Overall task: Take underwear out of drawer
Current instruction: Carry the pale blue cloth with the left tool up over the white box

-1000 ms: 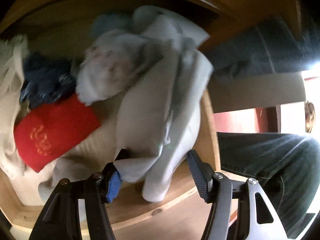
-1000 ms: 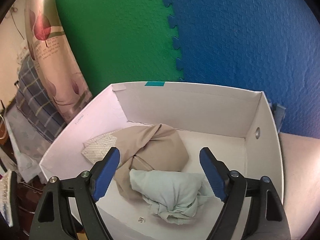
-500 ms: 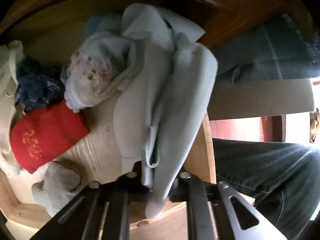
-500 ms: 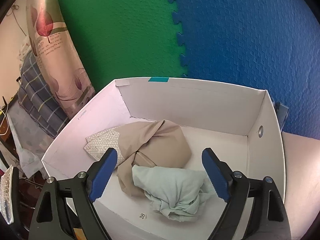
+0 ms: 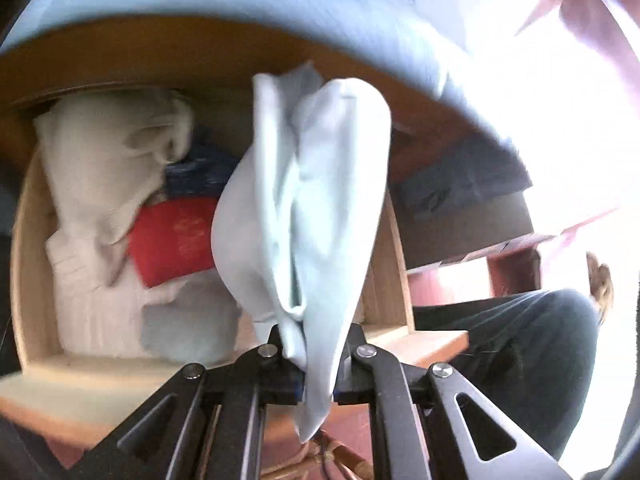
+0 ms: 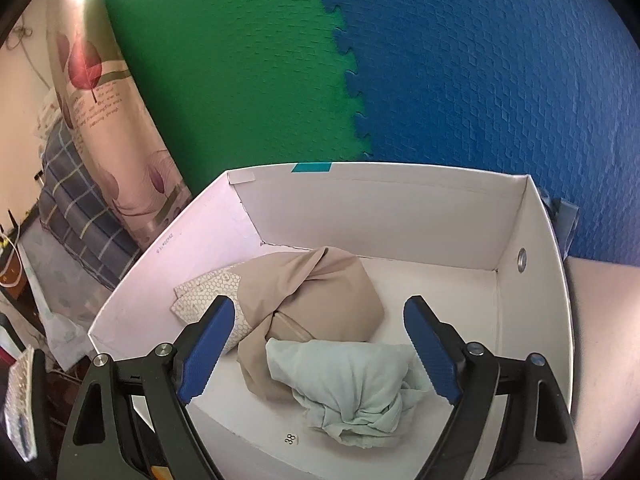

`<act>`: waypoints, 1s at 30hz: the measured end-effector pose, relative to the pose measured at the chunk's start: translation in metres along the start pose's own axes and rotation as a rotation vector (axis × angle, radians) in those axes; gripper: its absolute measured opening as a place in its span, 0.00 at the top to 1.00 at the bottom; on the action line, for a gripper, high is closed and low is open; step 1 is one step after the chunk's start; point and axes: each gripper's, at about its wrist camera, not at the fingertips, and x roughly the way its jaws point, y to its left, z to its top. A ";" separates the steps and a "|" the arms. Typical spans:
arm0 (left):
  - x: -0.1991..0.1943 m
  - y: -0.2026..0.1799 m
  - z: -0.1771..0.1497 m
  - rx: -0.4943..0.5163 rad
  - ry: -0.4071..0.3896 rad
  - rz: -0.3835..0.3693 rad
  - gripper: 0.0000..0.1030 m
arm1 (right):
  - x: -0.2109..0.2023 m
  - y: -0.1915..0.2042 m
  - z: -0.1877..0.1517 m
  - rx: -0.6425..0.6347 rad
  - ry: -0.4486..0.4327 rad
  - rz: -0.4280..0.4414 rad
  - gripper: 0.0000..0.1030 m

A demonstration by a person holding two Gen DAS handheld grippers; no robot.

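Left wrist view: the left gripper (image 5: 316,380) is clamped tight on a pale blue piece of underwear (image 5: 304,216), its jaws having just closed on the fabric. The garment hangs bunched from the jaws in front of the wooden drawer (image 5: 24,264) — lifted off the pile, with its lowest fold trailing past the pads toward the camera. In the drawer, a white cloth bundle (image 5: 108,168) fills the left side up to the back edge. A red folded item (image 5: 172,240) with gold print lies near the middle, and a dark blue item (image 5: 200,172) sits behind it toward the back. A grey-white piece (image 5: 188,324) rests against the front edge. A person's leg in dark trousers (image 5: 516,352) shows at the right. The view is motion-blurred.

Right wrist view: the right gripper (image 6: 318,354) stands wide open and holds nothing — its blue pads (image 6: 208,344) hover over the near edge of a white cardboard box (image 6: 380,216). Inside the box, a beige garment (image 6: 312,292) lies at the centre, and a honeycomb-patterned cloth (image 6: 204,292) lies beside it toward the left wall. A crumpled pale green garment (image 6: 348,392) rests by the near wall. Beyond the box lie green (image 6: 224,60) and blue foam mats (image 6: 500,80).
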 end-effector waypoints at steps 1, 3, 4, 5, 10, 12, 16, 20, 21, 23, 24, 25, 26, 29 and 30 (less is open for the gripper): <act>-0.011 0.005 -0.003 -0.025 -0.022 -0.015 0.92 | -0.001 0.001 0.000 -0.009 -0.002 -0.006 0.18; -0.039 0.012 -0.008 -0.049 -0.086 -0.036 0.92 | -0.001 0.003 -0.001 -0.015 -0.001 -0.011 0.18; -0.051 0.013 -0.011 -0.047 -0.109 -0.033 0.92 | -0.002 0.003 -0.001 -0.016 0.001 -0.007 0.18; -0.062 0.014 -0.015 -0.042 -0.122 -0.034 0.92 | -0.002 0.003 -0.001 -0.020 0.000 -0.005 0.18; -0.124 0.028 -0.040 -0.022 -0.264 0.029 0.92 | -0.005 0.003 -0.002 -0.009 -0.016 -0.022 0.18; -0.136 0.013 -0.055 -0.021 -0.337 0.077 0.92 | -0.006 0.002 -0.003 0.004 -0.024 -0.033 0.18; -0.178 -0.003 -0.074 0.029 -0.493 0.190 0.92 | -0.012 0.009 -0.006 -0.027 -0.057 -0.088 0.18; -0.222 -0.015 -0.074 0.099 -0.615 0.253 0.92 | -0.014 0.006 -0.006 -0.009 -0.062 -0.084 0.17; -0.231 -0.021 -0.073 0.118 -0.643 0.262 0.92 | -0.014 0.005 -0.007 -0.002 -0.060 -0.084 0.13; -0.247 -0.033 -0.068 0.147 -0.694 0.272 0.92 | -0.005 0.002 -0.011 0.002 -0.010 -0.101 0.00; -0.255 -0.040 -0.065 0.170 -0.720 0.279 0.92 | -0.005 0.001 -0.015 -0.008 -0.049 -0.095 0.00; -0.266 -0.039 -0.062 0.190 -0.739 0.285 0.92 | -0.004 0.000 -0.017 0.004 -0.052 -0.089 0.00; -0.272 -0.042 -0.059 0.207 -0.755 0.292 0.92 | -0.004 -0.003 -0.019 0.025 -0.066 -0.069 0.00; -0.289 -0.052 -0.051 0.245 -0.797 0.308 0.92 | 0.002 -0.007 -0.025 0.061 -0.097 -0.069 0.01; -0.292 -0.054 -0.050 0.251 -0.806 0.314 0.92 | 0.006 -0.005 -0.026 0.055 -0.095 -0.080 0.00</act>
